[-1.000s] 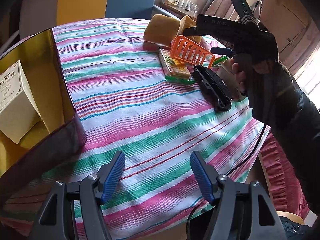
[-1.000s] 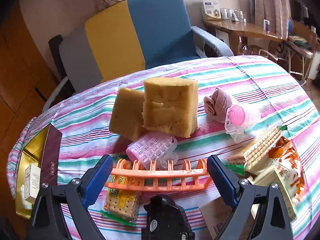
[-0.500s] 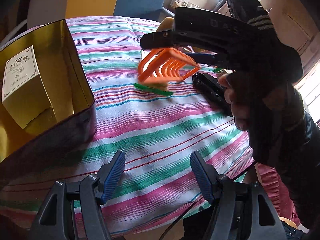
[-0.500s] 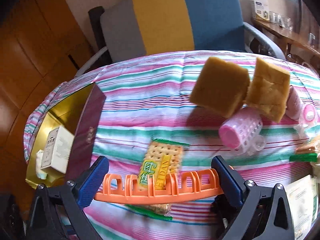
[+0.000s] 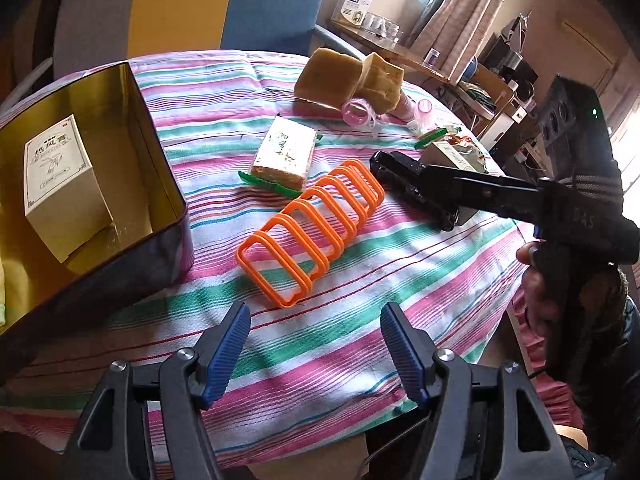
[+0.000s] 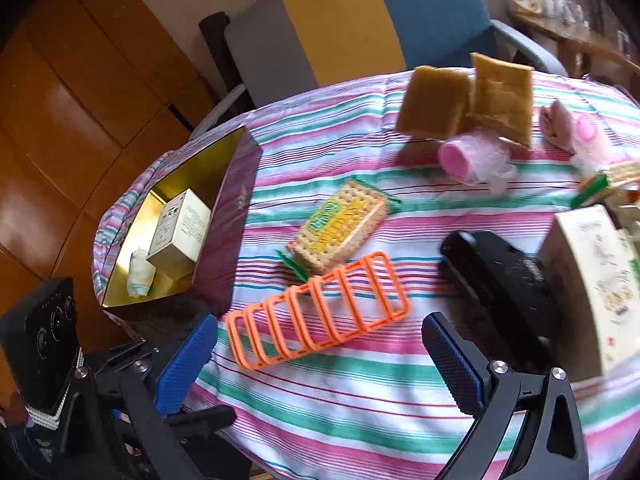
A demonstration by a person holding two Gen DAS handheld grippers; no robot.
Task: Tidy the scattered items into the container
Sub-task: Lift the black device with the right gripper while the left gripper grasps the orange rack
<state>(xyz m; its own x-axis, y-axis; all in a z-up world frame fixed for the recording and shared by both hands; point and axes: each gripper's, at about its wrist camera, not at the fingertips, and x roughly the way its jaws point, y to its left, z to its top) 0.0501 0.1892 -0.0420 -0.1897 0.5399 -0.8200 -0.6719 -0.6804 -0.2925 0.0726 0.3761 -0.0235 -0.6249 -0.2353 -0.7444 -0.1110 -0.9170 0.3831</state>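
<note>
We see the orange rack [image 5: 310, 232] lying free on the striped worktop [image 5: 360, 320] just beside the gold container [image 5: 132, 92], its long axis slanting away from our empty, half-spread left gripper [image 5: 316, 344], nearer than the wide-spread, empty right gripper [image 6: 320, 364].

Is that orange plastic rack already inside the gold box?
No, the orange rack lies on the striped tablecloth beside the gold box, outside its walls.
</note>
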